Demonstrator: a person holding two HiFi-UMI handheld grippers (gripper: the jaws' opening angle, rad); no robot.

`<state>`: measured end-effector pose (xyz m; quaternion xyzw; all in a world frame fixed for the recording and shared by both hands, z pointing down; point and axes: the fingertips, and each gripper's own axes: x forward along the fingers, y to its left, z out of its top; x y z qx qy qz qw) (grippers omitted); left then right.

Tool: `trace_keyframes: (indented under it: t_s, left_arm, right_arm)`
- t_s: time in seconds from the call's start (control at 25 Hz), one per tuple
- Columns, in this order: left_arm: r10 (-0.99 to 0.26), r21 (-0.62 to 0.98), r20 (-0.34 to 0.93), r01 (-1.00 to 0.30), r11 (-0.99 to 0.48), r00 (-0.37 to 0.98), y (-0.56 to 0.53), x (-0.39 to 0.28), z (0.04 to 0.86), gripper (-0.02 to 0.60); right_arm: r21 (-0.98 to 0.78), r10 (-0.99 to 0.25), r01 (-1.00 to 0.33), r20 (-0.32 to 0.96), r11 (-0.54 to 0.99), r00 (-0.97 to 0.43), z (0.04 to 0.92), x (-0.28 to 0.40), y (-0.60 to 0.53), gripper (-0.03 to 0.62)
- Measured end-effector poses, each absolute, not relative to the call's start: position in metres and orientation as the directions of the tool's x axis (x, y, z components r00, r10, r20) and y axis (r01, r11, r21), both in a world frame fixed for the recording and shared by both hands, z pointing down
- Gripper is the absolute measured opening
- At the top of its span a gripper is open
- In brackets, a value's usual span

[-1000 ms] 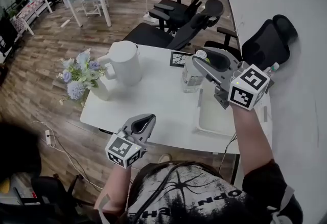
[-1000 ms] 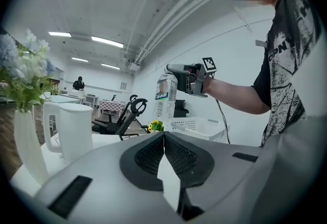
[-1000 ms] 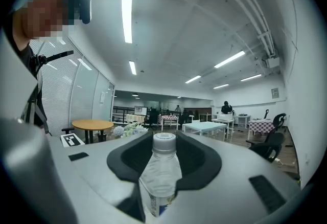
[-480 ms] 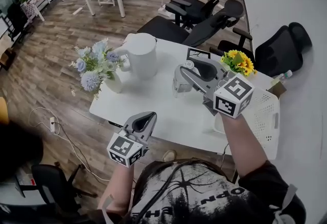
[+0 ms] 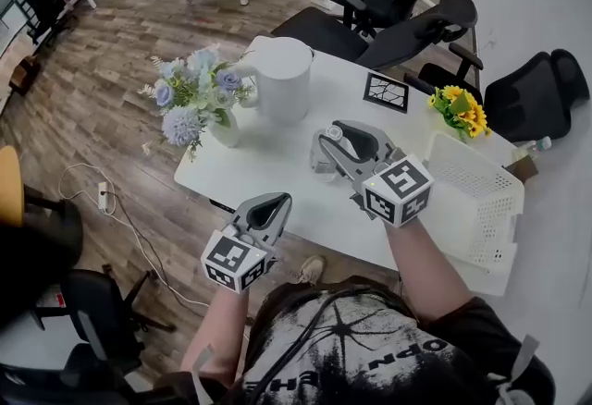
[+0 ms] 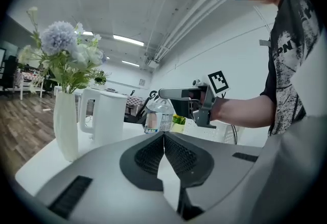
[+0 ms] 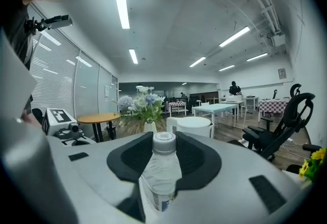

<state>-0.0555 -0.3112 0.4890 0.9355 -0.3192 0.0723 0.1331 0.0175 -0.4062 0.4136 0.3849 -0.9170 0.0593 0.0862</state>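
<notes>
Right gripper (image 5: 331,142) clamped on water bottle (image 7: 162,169) (upright, cap on) near the tabletop's (image 5: 277,174) front edge. Left gripper (image 5: 275,202) closed, empty, just off that edge.

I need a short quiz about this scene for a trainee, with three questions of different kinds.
1. True or false: the left gripper holds the kettle.
2. The right gripper is shut on: A) vase, B) water bottle, C) marker card.
3. Fill in: the yellow flowers stand beside the white ____.
Key: 1 false, the left gripper is shut and empty. 2 B. 3 basket.
</notes>
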Motion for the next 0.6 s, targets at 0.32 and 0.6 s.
trace_keyframes:
  t_s: [0.32,0.6]
  left_arm:
    - [-0.604,0.233,0.233,-0.647,-0.726,0.762,-0.313,-0.073,0.497,0.011]
    - [-0.604,0.240,0.255,-0.655,-0.717,0.755,-0.311,-0.077,0.509,0.011]
  right_arm:
    - [-0.060,-0.679,-0.717,0.276,0.694,-0.680,0.469,0.006,-0.406,0.153]
    - [-0.064,-0.676,-0.719,0.289,0.692,-0.677,0.497,0.004,-0.405,0.153]
